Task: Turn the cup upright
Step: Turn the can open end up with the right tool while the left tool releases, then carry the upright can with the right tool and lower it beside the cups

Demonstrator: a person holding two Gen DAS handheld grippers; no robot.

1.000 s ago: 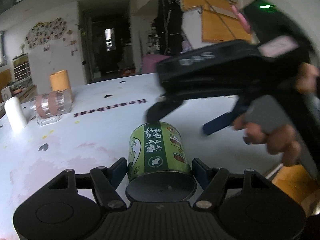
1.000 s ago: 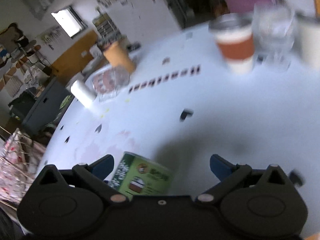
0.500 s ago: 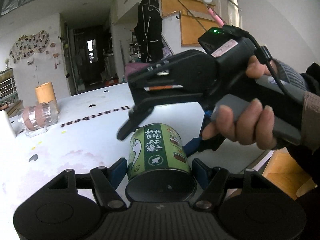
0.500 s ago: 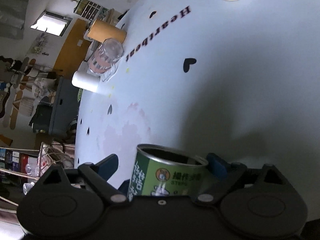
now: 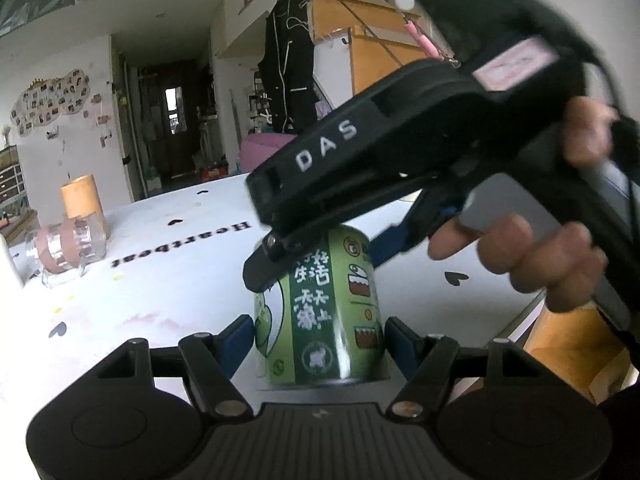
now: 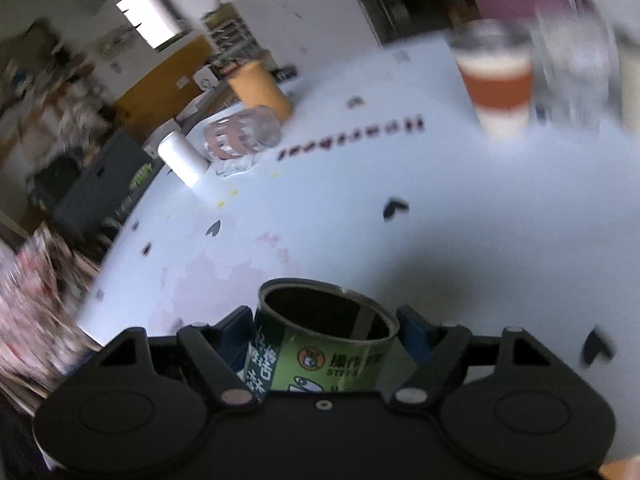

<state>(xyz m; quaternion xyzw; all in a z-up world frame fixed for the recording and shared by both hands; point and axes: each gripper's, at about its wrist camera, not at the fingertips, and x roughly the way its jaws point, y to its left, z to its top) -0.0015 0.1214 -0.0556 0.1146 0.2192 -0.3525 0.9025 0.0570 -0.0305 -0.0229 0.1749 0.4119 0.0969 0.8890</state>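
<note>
A green printed cup (image 5: 326, 316) stands between the blue pads of my left gripper (image 5: 320, 342), which looks open with small gaps on both sides. My right gripper (image 6: 326, 334) is shut on the same cup (image 6: 324, 344) near its open rim, with the mouth facing up toward its camera. In the left wrist view the right gripper's black body (image 5: 400, 168), held by a hand, comes down onto the cup's top from the right. The cup sits at the near part of the white table (image 5: 168, 280).
At the far left stand an orange cup (image 5: 82, 200), a lying glass (image 5: 66, 248) and a white roll (image 6: 182, 156). A paper cup with a brown sleeve (image 6: 496, 80) and a clear glass (image 6: 572, 48) stand at the far right. The table edge (image 5: 532, 312) is close on the right.
The right gripper came down from the right and closed on the cup's rim. The cup went from lying in the left gripper to standing with its mouth up.
</note>
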